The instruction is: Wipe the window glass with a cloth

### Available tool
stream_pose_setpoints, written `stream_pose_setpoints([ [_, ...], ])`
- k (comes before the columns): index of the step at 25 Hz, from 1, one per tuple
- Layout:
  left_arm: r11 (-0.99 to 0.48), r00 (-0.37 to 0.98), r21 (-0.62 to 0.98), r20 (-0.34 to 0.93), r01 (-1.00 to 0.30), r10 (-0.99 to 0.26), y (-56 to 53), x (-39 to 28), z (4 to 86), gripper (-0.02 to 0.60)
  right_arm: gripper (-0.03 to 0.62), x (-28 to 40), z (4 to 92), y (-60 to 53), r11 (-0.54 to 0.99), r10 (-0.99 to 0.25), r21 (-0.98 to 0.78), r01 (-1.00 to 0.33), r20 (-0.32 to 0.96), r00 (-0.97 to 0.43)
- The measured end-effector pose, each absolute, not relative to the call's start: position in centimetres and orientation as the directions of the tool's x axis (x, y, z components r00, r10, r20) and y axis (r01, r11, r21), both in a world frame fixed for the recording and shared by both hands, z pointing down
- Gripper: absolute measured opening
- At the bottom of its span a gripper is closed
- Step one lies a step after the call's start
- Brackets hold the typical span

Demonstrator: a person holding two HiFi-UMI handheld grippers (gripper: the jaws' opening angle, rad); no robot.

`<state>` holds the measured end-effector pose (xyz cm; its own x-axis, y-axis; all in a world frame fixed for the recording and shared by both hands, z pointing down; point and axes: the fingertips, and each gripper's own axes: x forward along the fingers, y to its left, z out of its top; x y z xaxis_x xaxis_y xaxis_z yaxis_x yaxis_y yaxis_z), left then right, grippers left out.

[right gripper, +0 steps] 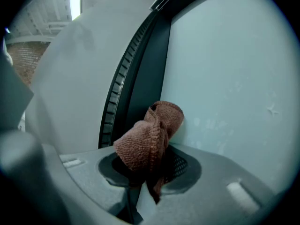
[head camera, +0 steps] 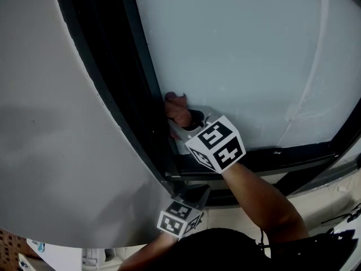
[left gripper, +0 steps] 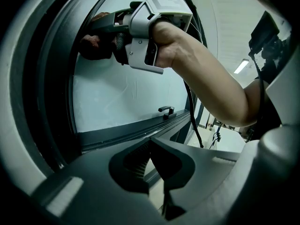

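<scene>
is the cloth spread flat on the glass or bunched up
Bunched up: the brown cloth is a crumpled wad clamped in the right gripper, its tip at the window glass.

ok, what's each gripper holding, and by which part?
Right tongs pinch the reddish-brown knitted cloth by a bunched fold at its lower end. Left tongs are shut on nothing.
</scene>
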<state>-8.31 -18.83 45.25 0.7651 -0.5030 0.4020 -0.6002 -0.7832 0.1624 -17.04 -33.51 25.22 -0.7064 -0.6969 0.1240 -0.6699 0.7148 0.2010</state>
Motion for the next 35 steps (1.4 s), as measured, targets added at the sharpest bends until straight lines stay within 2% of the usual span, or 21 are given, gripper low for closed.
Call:
stream_pose_setpoints([
  [35,-0.821,0.796,0.163,0.405,-0.547,-0.45,-17.1,-0.2,45.4,0.017,0.107,-2.4,25.2,-31.7,0.618,-0.785,0.202,-0.76,0.103,-0.61],
])
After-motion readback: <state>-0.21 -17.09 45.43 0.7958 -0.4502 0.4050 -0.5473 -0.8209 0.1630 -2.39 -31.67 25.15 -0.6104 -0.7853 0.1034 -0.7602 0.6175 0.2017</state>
